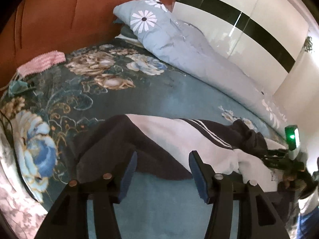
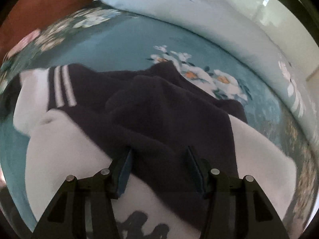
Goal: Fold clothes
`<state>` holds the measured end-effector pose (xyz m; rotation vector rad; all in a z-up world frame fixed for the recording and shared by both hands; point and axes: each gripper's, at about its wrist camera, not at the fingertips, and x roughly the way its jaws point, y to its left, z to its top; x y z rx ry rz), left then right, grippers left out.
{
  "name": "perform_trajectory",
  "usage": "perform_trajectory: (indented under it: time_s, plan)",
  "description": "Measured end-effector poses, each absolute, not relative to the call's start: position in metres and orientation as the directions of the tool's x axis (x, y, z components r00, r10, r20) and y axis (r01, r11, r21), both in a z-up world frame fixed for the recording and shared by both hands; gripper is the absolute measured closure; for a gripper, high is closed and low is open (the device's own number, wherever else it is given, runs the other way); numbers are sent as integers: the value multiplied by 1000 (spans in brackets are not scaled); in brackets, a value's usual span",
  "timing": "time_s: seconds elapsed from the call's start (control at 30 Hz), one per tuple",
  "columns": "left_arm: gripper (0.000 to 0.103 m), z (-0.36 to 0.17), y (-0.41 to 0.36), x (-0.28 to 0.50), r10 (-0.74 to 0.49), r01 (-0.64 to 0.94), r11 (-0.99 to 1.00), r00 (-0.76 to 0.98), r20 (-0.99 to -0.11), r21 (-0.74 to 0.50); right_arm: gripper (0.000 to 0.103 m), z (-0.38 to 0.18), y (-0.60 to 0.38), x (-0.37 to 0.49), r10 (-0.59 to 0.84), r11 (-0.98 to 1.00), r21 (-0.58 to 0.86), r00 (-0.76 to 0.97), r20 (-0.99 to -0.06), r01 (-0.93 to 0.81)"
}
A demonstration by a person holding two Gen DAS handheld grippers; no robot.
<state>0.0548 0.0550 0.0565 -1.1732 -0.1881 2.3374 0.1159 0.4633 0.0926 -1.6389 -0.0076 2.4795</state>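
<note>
Looking down my left gripper [image 1: 162, 166], I saw its jaws standing apart w/ nothing pinched: blue pads either side of a gap, and thru the gap just the dark sleeve edge of the garment [image 1: 179, 139] and teal bedsheet [image 1: 159, 103] below. Couldn't tell if the tips were touching cloth or hovering just above it. Right gripper [image 2: 159, 166] same story, jaws apart, no fabric clamped btwn the pads; dark part of the garment lay under and ahead of the gap, white part to both sides.

Garment was a dark navy & white top w/ white stripes [image 2: 62, 85] on a dark band, lying crumpled on the bed, roughly mid-sheet. From the left view, a dark sleeve ran toward the lower left, white panel in the middle, more dark cloth bunched to the right. Right view was blurred, esp. at the edges.

Further out: sheet had big floral print, blue and tan blooms. Light-blue duvet [image 1: 199, 59] w/ white daisies lay along the far side, beside a glossy white wardrobe [image 1: 259, 29] w/ a black band. Reddish-brown headboard [image 1: 59, 16] at far left, and a pink fuzzy item [image 1: 41, 63] near it on the sheet. In the left view the other rig showed at the right edge, green light [image 1: 292, 136] on.
</note>
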Motion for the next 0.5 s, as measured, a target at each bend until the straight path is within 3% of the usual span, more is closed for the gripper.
perform_trajectory:
  time_s: [0.07,0.13,0.17,0.3,0.4,0.5]
  plan:
    - [45,55,60,54,516,-385,-850,-480,-709,-358,53,92,472,120,115,-986,-56,-393,-912,-159]
    - [45,53,67,55,526,-393,-844,-467,-711,-366,86,97,479,125,92,-983,-17,-415,-905,-182]
    - [45,52,71,54,526,-400,-842,-460,-715,-362,90,100,482,128,82,-981,3,-427,-900,-194]
    - [45,42,89,57,518,-436,-835,-421,-745,-335,92,131,514,159,14,-952,155,-543,-839,-264]
    - [45,33,98,56,514,-441,-834,-401,-758,-332,92,165,551,189,108,-921,152,-610,-785,-358]
    - [45,26,105,53,526,-432,-829,-383,-760,-356,92,196,594,228,291,-859,90,-624,-726,-505]
